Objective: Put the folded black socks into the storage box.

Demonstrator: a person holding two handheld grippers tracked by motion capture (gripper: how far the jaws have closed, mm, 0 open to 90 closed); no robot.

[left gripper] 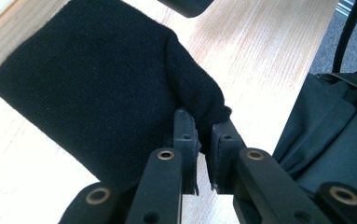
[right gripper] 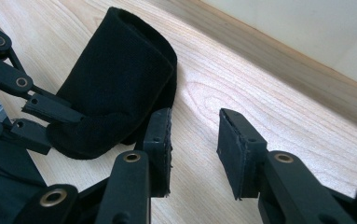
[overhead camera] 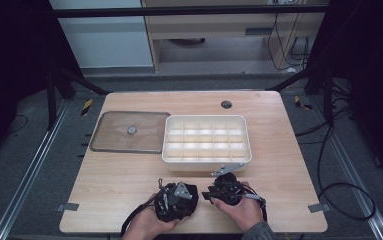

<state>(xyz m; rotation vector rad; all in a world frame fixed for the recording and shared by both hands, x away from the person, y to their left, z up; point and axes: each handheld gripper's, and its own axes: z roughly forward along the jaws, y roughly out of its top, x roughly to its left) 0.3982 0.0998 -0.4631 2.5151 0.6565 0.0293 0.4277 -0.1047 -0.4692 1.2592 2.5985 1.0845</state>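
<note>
Black knitted cloth (left gripper: 97, 88), folded into a soft pad, lay on the pale wooden worktop (overhead camera: 279, 165) near its front edge, just in front of the white divided tray (overhead camera: 207, 138). The left gripper (left gripper: 203, 135) had its fingers (left gripper: 185, 133) pressed together on one corner of the cloth, pinching a bunched fold between the pads. The right gripper (right gripper: 195, 140) sat just beside the cloth on the side away from the left one, its fingers (right gripper: 160, 140) spread apart with bare wood between them; one finger stood against the cloth's rolled edge, though I could not tell whether it touched. In the high view both grippers sat close together in front of the tray, each in a hand. Left of the tray lay a clear flat lid (overhead camera: 129, 131) with a small round knob. Behind the tray, the worktop had a dark round hole (overhead camera: 226, 104).
</note>
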